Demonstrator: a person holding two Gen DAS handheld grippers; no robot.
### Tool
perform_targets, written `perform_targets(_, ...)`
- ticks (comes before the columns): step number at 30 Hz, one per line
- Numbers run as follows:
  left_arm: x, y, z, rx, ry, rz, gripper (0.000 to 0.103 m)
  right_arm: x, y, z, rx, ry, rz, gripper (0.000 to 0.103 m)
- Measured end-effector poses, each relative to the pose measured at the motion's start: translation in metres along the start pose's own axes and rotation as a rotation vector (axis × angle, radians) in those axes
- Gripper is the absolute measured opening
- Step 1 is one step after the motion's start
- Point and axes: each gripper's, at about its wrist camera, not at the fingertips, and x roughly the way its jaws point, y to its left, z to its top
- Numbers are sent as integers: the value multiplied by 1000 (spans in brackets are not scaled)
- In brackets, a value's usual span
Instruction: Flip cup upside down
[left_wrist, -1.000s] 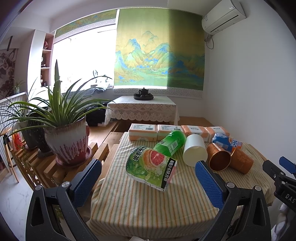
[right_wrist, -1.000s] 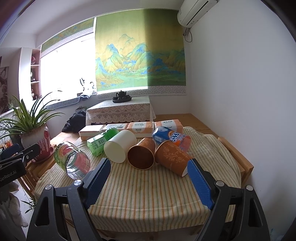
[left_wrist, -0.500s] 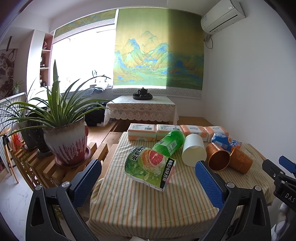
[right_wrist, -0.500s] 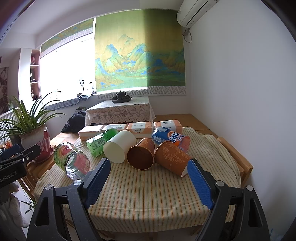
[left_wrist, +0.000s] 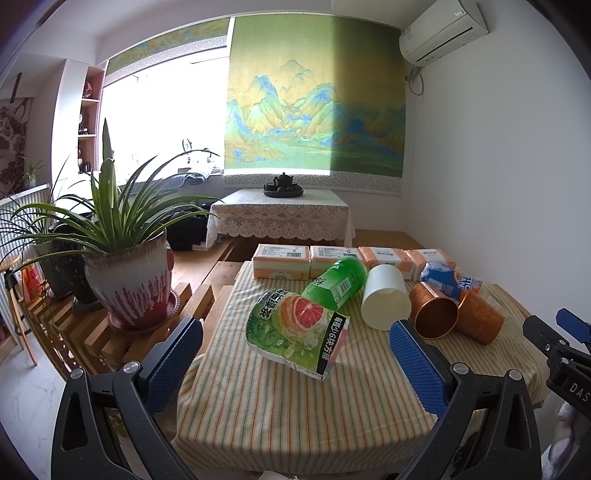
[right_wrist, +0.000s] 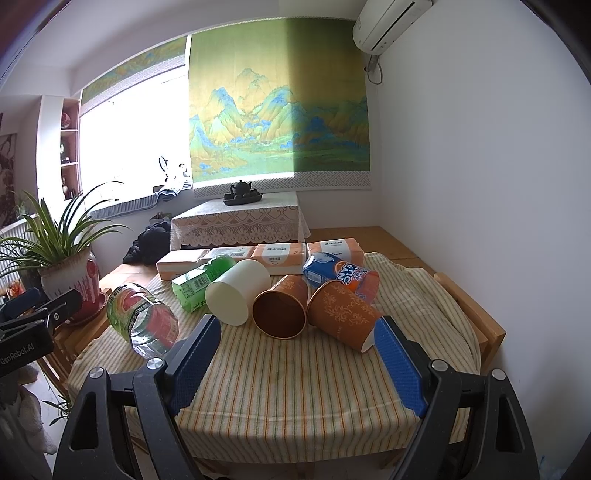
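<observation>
Three cups lie on their sides on the striped tablecloth (right_wrist: 295, 384): a white cup (right_wrist: 238, 291) (left_wrist: 385, 301), a brown cup with its mouth toward me (right_wrist: 282, 312) (left_wrist: 433, 310), and an orange patterned cup (right_wrist: 343, 319) (left_wrist: 479, 319). My right gripper (right_wrist: 295, 363) is open and empty, just in front of the brown and orange cups. My left gripper (left_wrist: 295, 365) is open and empty, held before the table's left half, near a green grapefruit bottle (left_wrist: 295, 330).
A green bottle (left_wrist: 334, 282), a blue-orange bottle (right_wrist: 341, 275) and a row of tissue packs (right_wrist: 258, 254) lie behind the cups. A potted plant (left_wrist: 129, 280) stands on a wooden rack to the left. A white wall is on the right.
Both grippers have drifted very slightly; the table objects have not moved. Both stay open.
</observation>
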Motion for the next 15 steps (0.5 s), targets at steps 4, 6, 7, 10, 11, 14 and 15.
perform_targets(4, 0, 0, 0, -1, 1, -1, 103, 0, -1, -1, 2, 3, 0, 82)
perform_targets(6, 0, 0, 0, 0, 1, 0, 103, 1, -1, -1, 4, 4, 2, 82)
perform_targets(7, 0, 0, 0, 1, 1, -1, 103, 1, -1, -1, 5, 4, 1, 82)
perform_targets(10, 2, -2, 0, 3, 3, -2, 103, 1, -1, -1, 5, 4, 2, 82)
perform_targets(11, 2, -2, 0, 3, 4, -3, 103, 1, -1, -1, 4, 4, 1, 82)
perform_targets(14, 3, -4, 0, 5, 7, -6, 103, 3, -2, -1, 2, 6, -1, 82)
perform_targets(15, 4, -4, 0, 6, 7, -7, 103, 3, -2, -1, 2, 7, -1, 82)
